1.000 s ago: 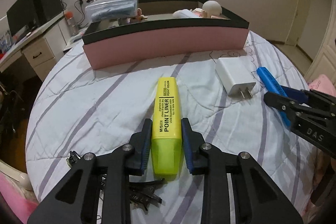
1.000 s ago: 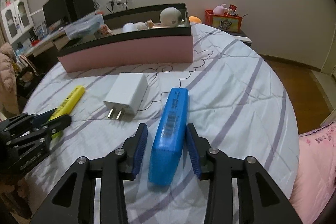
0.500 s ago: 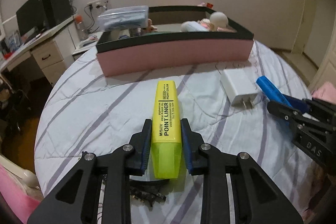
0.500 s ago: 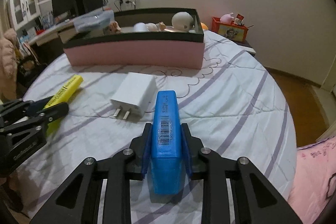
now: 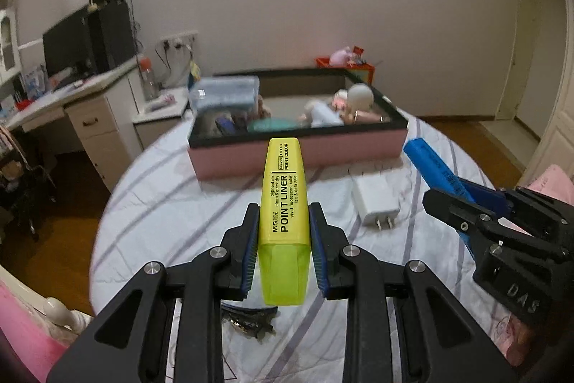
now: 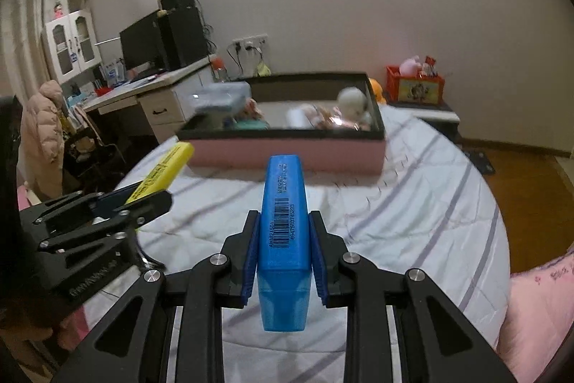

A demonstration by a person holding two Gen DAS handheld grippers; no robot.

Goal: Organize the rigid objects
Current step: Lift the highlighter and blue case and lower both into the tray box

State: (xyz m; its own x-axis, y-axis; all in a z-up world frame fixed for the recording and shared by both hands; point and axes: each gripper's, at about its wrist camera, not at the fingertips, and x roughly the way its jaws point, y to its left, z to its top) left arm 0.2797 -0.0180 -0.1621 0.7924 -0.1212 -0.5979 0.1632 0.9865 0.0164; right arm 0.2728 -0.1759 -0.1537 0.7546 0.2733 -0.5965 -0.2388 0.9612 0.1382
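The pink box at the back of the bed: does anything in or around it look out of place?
One thing: a clear plastic case sits tilted on the left corner of the pink box, sticking above the rim rather than lying inside with the toys. A white charger lies loose on the bedspread in front. Nothing looks spilled or broken.

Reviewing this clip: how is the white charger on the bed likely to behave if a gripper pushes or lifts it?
The white charger looks like a stiff, boxy block lying flat, so it should slide rather than roll. Its glossy casing may slip between pads. The soft bedsheet could snag its prongs.
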